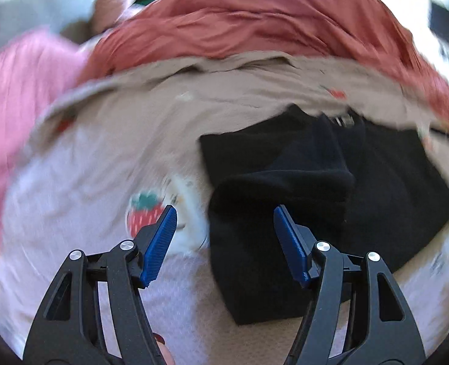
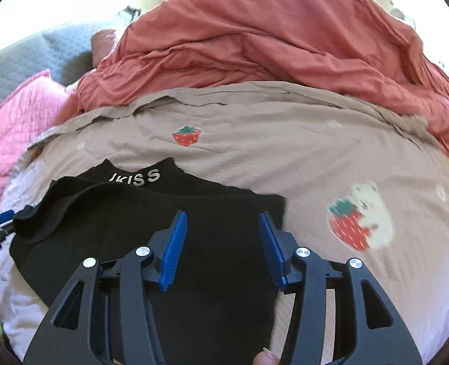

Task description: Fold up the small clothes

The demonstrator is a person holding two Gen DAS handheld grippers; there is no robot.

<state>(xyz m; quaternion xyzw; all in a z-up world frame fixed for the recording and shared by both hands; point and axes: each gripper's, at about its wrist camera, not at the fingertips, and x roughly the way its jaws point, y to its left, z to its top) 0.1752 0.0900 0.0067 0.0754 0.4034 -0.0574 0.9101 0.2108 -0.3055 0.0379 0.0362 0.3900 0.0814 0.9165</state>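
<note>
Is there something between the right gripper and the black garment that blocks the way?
Nothing visible does. The right gripper hangs open directly over the black garment, which lies uncovered on the strawberry-print bedsheet. The red blanket lies beyond it.

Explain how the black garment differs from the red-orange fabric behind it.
The black garment is small, lies mostly flat and carries pale letters near its neck; the red-orange fabric is much larger, plain and bunched in deep wrinkles. The black one lies close under the open right gripper; the red one lies farther back. Both rest on the strawberry-print bedding.
</note>
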